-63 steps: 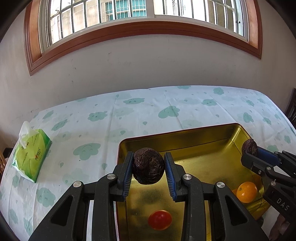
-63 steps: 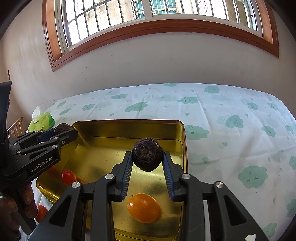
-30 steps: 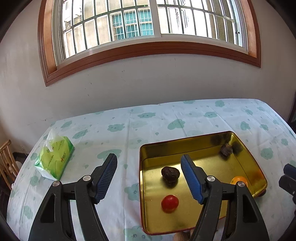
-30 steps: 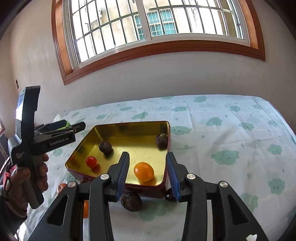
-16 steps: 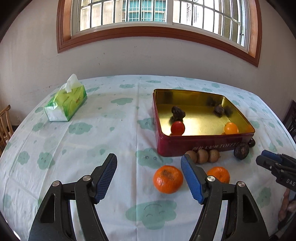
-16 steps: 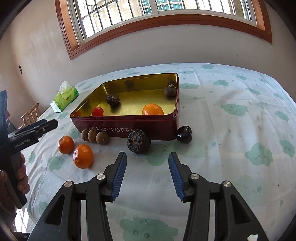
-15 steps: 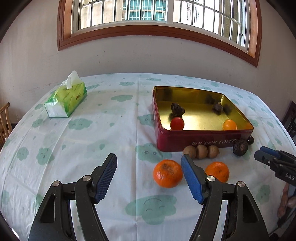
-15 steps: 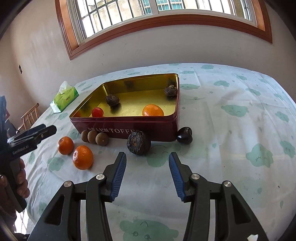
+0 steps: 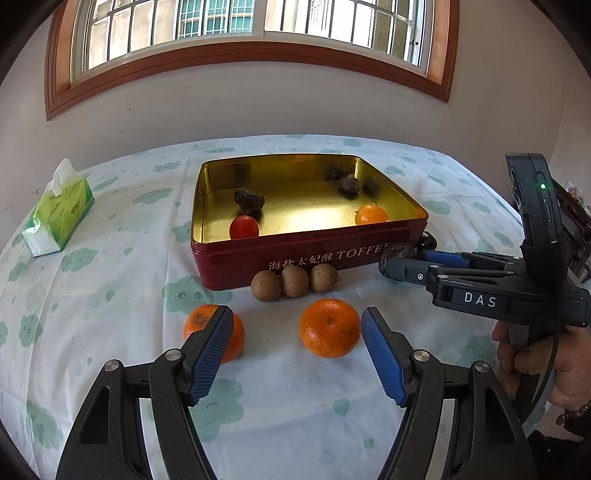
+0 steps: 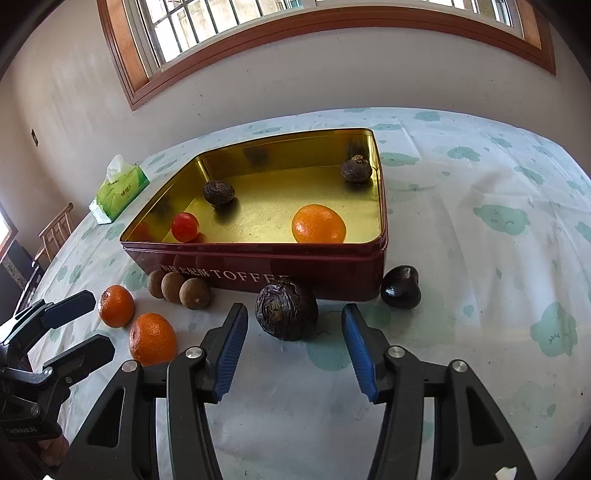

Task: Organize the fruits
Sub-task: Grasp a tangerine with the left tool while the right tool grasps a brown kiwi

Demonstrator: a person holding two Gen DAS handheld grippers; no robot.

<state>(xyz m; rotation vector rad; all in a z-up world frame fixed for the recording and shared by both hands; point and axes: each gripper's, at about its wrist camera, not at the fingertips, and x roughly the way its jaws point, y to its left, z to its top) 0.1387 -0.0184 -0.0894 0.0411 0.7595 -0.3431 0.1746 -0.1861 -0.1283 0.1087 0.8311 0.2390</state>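
A red toffee tin (image 9: 295, 254) with a gold inside holds a cherry tomato (image 9: 244, 226), a small orange (image 9: 371, 214) and two dark wrinkled fruits (image 9: 249, 200). In front of it lie three brown longans (image 9: 294, 281) and two oranges (image 9: 329, 327). My left gripper (image 9: 297, 350) is open, low over the table, with one orange between its fingers and the other orange (image 9: 199, 325) behind the left finger. My right gripper (image 10: 293, 347) is open, just short of a dark wrinkled fruit (image 10: 286, 309) by the tin (image 10: 258, 266). A dark smooth fruit (image 10: 401, 287) lies to its right.
A green tissue pack (image 9: 57, 214) lies at the far left of the table, also in the right wrist view (image 10: 119, 190). The cloud-print tablecloth (image 9: 110, 295) covers the table. A wall with an arched window (image 9: 240, 22) stands behind. A wooden chair (image 10: 55, 229) is past the table's left edge.
Both grippers have let go of their dark fruits into the tin, drawn back and come down low in front of it. The left now brackets an orange, the right faces a dark fruit.
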